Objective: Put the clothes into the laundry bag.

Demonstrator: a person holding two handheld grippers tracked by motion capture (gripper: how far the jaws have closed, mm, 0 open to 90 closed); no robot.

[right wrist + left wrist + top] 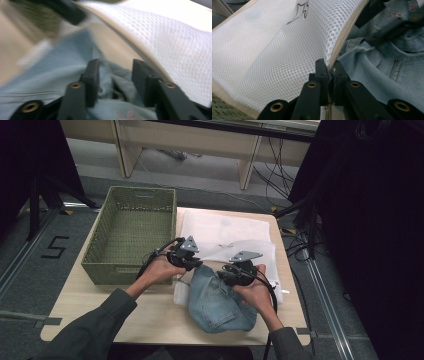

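- My left gripper has its fingers pinched tight on the zippered rim of the white mesh bag, lifting that edge so the mouth stays propped open.
- The denim garment lies bunched on the near side of the table; its upper end sits at the bag's mouth, the rest spreads toward me.
- My right gripper has its fingers partly apart, with a fold of denim bunched between them. The picture is smeared, so I can't say for sure whether it actually grips the cloth or just straddles it.
- I read the split of work like this: left holds the opening up, right feeds the denim in under the raised rim.
- The bag lies flat across the far right of the table, well placed for sliding cloth straight in.
- The green woven basket stands at the left, just beside the bag, nothing visible inside.
- Risk as I see it: the rim may slip from the left fingers if the denim drags on it.
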